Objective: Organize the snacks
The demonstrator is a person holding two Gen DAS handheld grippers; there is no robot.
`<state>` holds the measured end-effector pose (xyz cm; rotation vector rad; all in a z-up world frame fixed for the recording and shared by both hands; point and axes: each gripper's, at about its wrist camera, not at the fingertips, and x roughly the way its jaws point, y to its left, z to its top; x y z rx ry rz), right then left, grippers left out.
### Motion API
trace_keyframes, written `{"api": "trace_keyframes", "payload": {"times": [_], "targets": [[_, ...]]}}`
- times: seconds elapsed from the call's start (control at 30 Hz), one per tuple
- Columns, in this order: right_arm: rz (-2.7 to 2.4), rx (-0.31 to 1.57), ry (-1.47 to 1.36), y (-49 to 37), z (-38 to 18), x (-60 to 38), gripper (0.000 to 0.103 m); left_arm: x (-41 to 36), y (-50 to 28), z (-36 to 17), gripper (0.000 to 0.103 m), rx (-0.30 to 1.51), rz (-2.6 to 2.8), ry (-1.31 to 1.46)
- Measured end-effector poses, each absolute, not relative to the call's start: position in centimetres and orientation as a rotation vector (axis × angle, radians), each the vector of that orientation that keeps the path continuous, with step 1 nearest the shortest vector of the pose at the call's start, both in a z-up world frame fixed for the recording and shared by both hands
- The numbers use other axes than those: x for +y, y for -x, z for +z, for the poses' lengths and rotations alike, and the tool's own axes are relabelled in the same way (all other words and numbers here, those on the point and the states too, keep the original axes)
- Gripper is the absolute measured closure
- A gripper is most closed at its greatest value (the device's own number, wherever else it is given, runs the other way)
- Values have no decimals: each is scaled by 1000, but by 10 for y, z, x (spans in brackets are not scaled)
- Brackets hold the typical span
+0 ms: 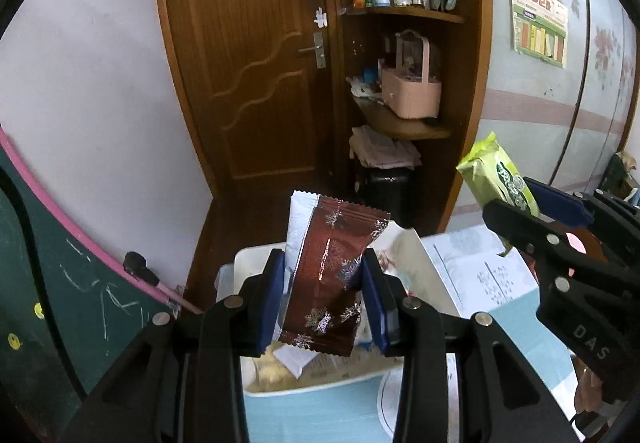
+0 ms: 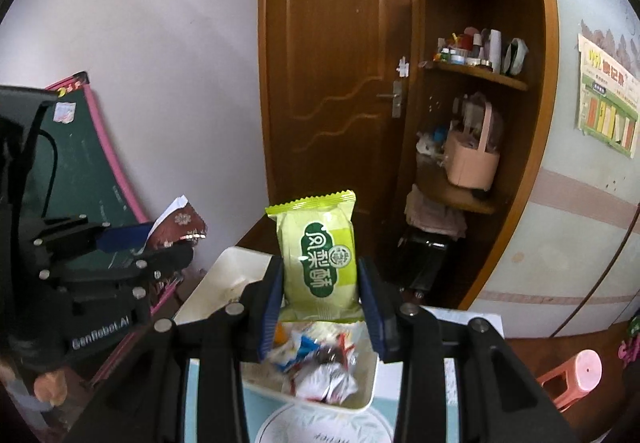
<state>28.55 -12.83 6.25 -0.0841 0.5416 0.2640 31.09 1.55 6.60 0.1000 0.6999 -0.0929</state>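
Observation:
My left gripper (image 1: 324, 295) is shut on a dark red snack packet with silver snowflakes (image 1: 334, 275), with a white packet (image 1: 298, 223) pressed behind it, held above a white tray (image 1: 250, 257). My right gripper (image 2: 320, 295) is shut on a light green snack packet (image 2: 318, 255), held above the same white tray (image 2: 236, 271), which holds several loose wrapped snacks (image 2: 316, 359). The green packet (image 1: 494, 173) and right gripper show at the right of the left wrist view. The red packet (image 2: 178, 227) and left gripper show at the left of the right wrist view.
The tray rests on a light blue patterned tabletop (image 1: 320, 419). A green chalkboard with pink frame (image 1: 48, 283) leans at the left. A brown door (image 1: 256, 55) and corner shelves with a pink basket (image 1: 412, 95) stand behind. A pink stool (image 2: 576, 371) is lower right.

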Motion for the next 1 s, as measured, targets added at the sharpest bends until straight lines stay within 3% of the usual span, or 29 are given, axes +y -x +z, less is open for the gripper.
{"api": "trace_keyframes", "payload": {"times": [0.3, 0.37, 0.4, 0.47, 0.5, 0.57, 1.0], "targets": [[223, 616, 62, -343, 39, -129, 66, 27, -367, 42, 67, 734, -37, -65], [221, 658, 47, -359, 25, -132, 65, 31, -378, 31, 63, 746, -10, -63], [222, 683, 38, -366, 18, -132, 64, 34, -386, 22, 56, 770, -1, -57], [212, 728, 23, -377, 2, -136, 55, 39, -397, 7, 13, 811, 2, -39], [204, 736, 21, -379, -4, -137, 51, 44, -401, 0, 8, 823, 4, -16], [197, 739, 19, -382, -12, -141, 41, 50, -405, -11, 8, 829, 3, 12], [203, 755, 33, -371, -26, -146, 41, 44, -394, -34, 8, 871, -3, -43]]}}
